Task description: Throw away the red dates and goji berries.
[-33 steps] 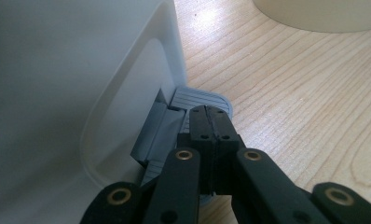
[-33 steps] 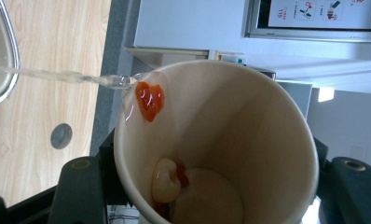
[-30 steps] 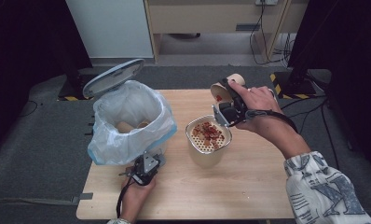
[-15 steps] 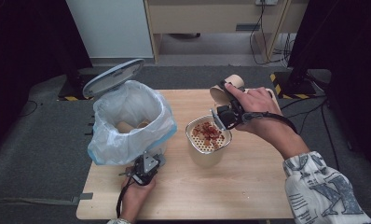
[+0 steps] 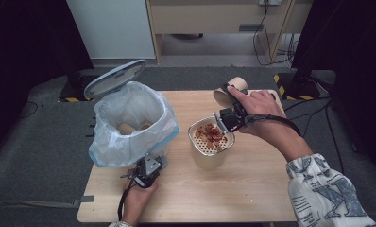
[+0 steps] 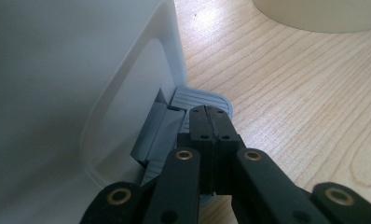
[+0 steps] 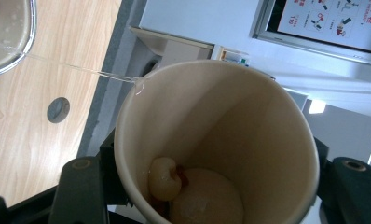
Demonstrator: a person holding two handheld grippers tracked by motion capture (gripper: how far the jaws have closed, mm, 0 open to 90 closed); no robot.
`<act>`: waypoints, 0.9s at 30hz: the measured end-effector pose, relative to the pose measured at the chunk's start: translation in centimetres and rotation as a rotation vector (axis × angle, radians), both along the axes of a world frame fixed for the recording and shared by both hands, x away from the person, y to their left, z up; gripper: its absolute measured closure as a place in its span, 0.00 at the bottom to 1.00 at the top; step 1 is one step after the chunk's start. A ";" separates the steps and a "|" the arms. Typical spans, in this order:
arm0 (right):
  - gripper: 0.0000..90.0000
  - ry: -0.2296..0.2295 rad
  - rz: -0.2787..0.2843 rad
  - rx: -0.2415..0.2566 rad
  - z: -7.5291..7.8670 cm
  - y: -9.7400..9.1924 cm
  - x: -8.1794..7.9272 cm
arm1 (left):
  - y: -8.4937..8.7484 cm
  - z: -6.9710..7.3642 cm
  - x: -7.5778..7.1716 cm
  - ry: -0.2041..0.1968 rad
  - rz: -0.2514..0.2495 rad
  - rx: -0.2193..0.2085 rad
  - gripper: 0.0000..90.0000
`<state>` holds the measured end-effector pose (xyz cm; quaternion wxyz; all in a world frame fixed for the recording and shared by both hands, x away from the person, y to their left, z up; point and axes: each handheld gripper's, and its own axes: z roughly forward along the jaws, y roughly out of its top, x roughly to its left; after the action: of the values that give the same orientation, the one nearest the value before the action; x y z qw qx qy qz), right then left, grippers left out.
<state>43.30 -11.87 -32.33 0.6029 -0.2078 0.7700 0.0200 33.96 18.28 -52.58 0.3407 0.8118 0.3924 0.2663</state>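
Observation:
A paper cup (image 5: 227, 93) is tipped on its side above a beige container with a perforated strainer insert (image 5: 209, 142) holding red food bits; my right gripper (image 5: 229, 115) is shut on the cup. In the right gripper view a thin stream of liquid (image 7: 72, 65) runs from the cup's rim (image 7: 141, 84) toward the strainer (image 7: 16, 51), while pale food pieces (image 7: 204, 200) stay in the cup's bottom. My left gripper (image 6: 207, 112) is shut, its tips resting on the grey foot pedal (image 6: 200, 98) of the white bin (image 5: 129, 118), whose lid (image 5: 114, 78) stands up.
The bin is lined with a clear plastic bag and has several paper cups inside. Bin and container stand on a wooden table (image 5: 252, 189). A grey carpeted floor, a cabinet and cables lie beyond the far edge.

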 end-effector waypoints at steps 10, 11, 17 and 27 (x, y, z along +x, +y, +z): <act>0.38 0.013 0.001 0.029 -0.1 -0.1 0.1 | 0.0 0.0 0.0 0.000 0.000 -0.001 0.99; 0.38 0.010 0.004 0.025 -0.1 -0.1 0.1 | 0.0 0.0 0.0 0.000 0.000 0.000 0.99; 0.38 0.000 0.001 0.007 -0.2 -0.1 0.0 | 0.0 0.0 0.0 0.000 0.000 -0.001 0.99; 0.38 0.002 0.004 0.008 -0.2 -0.1 0.0 | 0.0 0.0 0.0 0.000 0.000 0.000 0.99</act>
<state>43.33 -11.96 -32.52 0.6028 -0.2070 0.7702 0.0246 33.96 18.29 -52.58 0.3409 0.8119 0.3923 0.2660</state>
